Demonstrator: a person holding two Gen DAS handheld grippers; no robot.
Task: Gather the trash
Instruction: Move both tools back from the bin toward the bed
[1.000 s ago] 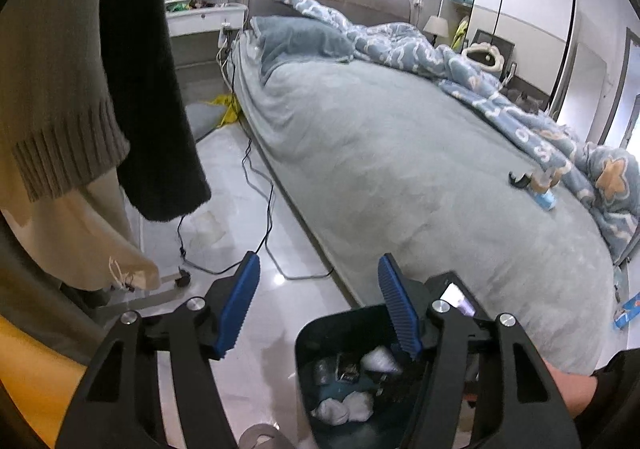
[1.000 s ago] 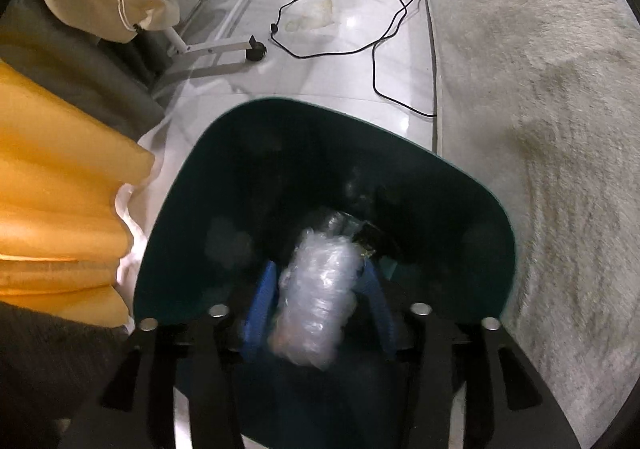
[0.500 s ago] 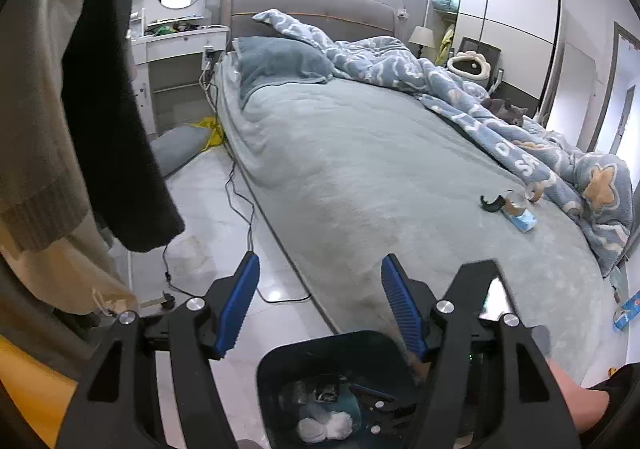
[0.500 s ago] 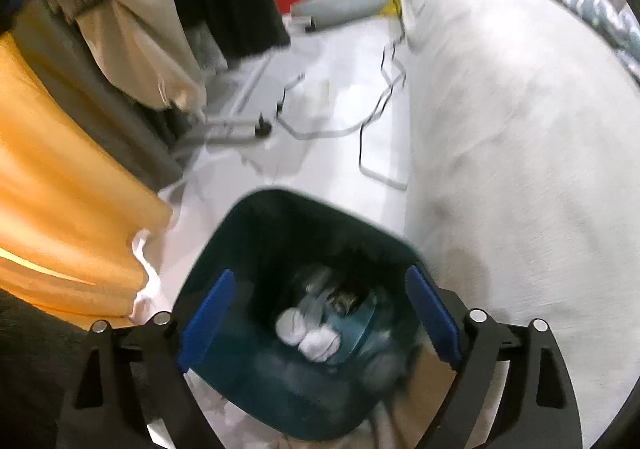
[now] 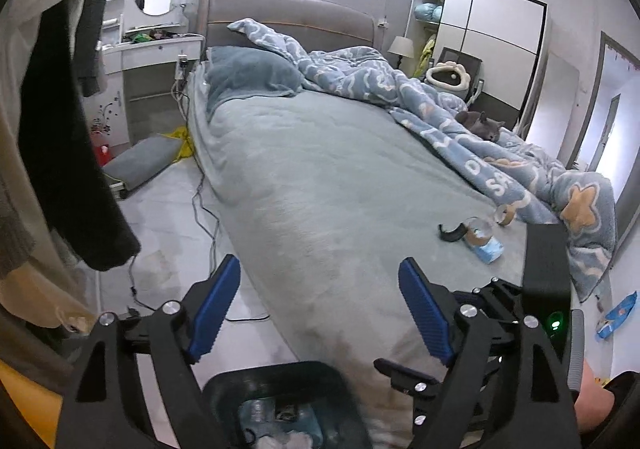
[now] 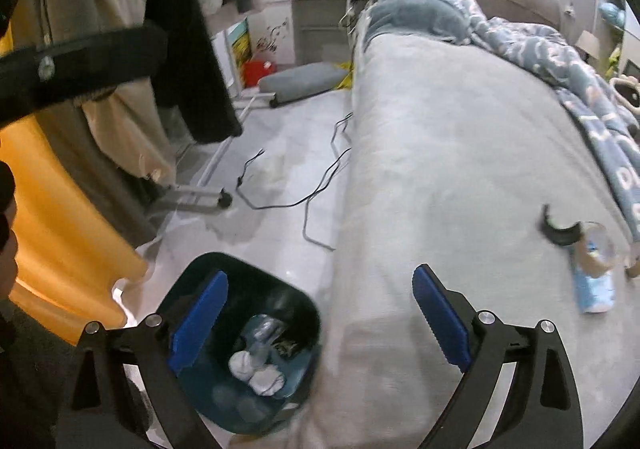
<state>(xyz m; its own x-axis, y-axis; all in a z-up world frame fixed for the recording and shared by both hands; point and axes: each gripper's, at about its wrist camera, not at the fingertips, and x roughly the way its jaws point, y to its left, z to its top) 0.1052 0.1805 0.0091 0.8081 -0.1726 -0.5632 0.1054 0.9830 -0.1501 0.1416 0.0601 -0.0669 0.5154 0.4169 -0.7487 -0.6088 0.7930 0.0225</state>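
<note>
You've got one dark bin (image 6: 224, 401) on the floor at 7 o'clock, with two white wads (image 6: 256, 367) and one clear crumpled bottle (image 6: 262, 331) inside that I can count. On the one bed (image 6: 440, 169), out at 3 o'clock: one black curved strip (image 6: 554, 231), one clear cup (image 6: 598, 249), one blue packet (image 6: 594, 291). One cat (image 5: 482, 125) on the duvet.
</note>
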